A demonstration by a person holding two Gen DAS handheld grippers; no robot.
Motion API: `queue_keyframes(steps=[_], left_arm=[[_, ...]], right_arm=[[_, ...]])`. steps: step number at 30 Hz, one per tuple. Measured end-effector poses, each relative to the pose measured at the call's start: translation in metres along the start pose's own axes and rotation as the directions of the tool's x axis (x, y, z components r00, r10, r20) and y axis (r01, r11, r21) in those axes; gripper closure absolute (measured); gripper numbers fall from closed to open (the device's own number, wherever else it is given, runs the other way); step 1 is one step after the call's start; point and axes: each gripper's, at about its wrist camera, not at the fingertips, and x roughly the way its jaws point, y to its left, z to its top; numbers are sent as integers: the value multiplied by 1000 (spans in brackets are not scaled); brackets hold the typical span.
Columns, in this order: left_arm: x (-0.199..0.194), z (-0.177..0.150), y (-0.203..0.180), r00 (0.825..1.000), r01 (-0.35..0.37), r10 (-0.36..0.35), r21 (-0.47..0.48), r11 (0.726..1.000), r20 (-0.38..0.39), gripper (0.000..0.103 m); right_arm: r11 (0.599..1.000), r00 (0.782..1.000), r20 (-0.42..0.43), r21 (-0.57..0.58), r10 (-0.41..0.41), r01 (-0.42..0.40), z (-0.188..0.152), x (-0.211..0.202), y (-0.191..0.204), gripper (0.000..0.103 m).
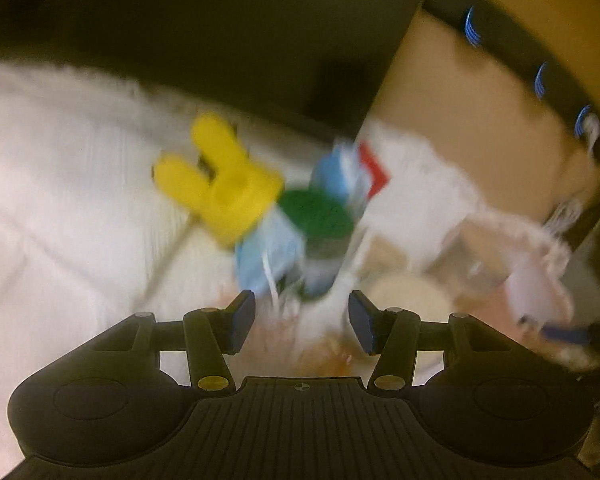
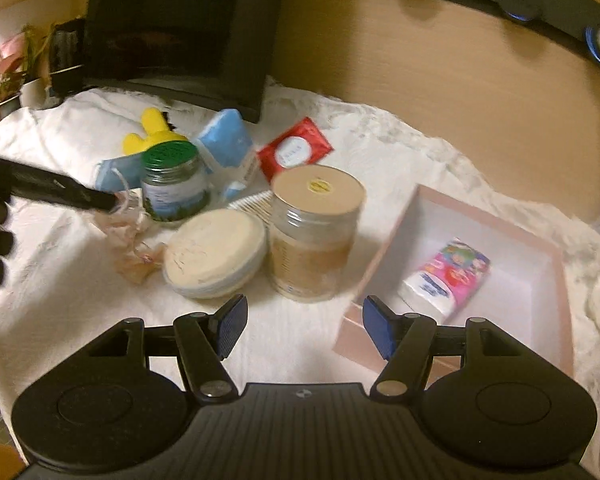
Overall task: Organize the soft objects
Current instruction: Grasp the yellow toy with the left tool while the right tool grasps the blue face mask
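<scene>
While left view blurs, right view shows tissue pack (image 2: pixel 446 278) inside pink box (image 2: pixel 556 312).

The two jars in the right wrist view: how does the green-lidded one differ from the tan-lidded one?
The green-lidded jar is shorter and sits farther back, by the blue cloth; the tan-lidded jar is taller, wider and nearer the pink box. The green lid looks dotted; the tan lid is plain with a small yellow sticker. Contents look pale in the green-lidded jar and tan in the tan-lidded one. Both stand upright, capped, on the white cloth.
</scene>
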Motion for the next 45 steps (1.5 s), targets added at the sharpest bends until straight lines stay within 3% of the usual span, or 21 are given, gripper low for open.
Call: queue_keyframes(steps=[4, 8, 11, 13, 19, 24, 27, 29, 32, 37, 38, 39, 40, 45], left_arm=[[-4, 42, 17, 996, 0, 7, -78, 997, 92, 47], [34, 79, 30, 997, -74, 79, -142, 987, 26, 47], [62, 99, 33, 986, -167, 169, -186, 968, 0, 47], [74, 109, 38, 980, -190, 197, -231, 954, 5, 47], [110, 111, 46, 958, -286, 284, -286, 915, -49, 47], [124, 102, 33, 964, -264, 264, -206, 942, -31, 47], [120, 95, 36, 977, -211, 210, -175, 962, -27, 64], [111, 87, 46, 990, -142, 143, -226, 964, -10, 69], [99, 79, 62, 997, -69, 75, -253, 965, 16, 73], [81, 72, 67, 996, -43, 58, -214, 976, 64, 76], [79, 72, 67, 996, -45, 61, -205, 978, 69, 77], [75, 72, 66, 995, -48, 64, -189, 981, 78, 78], [71, 73, 64, 994, -51, 67, -175, 983, 87, 80], [42, 86, 52, 987, -57, 71, -98, 994, 147, 87]], right_arm=[[999, 1000, -16, 32, -17, 17, -3, 2, -3, 39], [1000, 1000, 3, 19, -11, 11, 2, 0, 6, 39], [1000, 1000, 18, -4, -6, 6, 8, 0, 19, 39], [1000, 1000, 25, -12, 1, 0, 11, 1, 26, 39], [997, 997, 32, 11, 73, -74, 50, 7, 33, 39], [977, 983, 32, 109, 183, -185, 136, 28, 27, 35], [938, 964, -9, 233, 266, -257, 180, 67, 26, 31], [926, 962, -51, 290, 268, -243, 197, 98, 31, 31], [924, 953, -141, 317, 268, -213, 207, 143, 43, 31], [935, 922, -304, 328, 239, -134, 201, 200, 60, 31], [933, 919, -315, 336, 236, -125, 198, 204, 60, 36], [928, 919, -311, 350, 241, -125, 196, 204, 58, 44], [927, 919, -307, 352, 247, -131, 197, 202, 56, 58], [935, 946, -201, 300, 257, -190, 213, 159, 44, 61]])
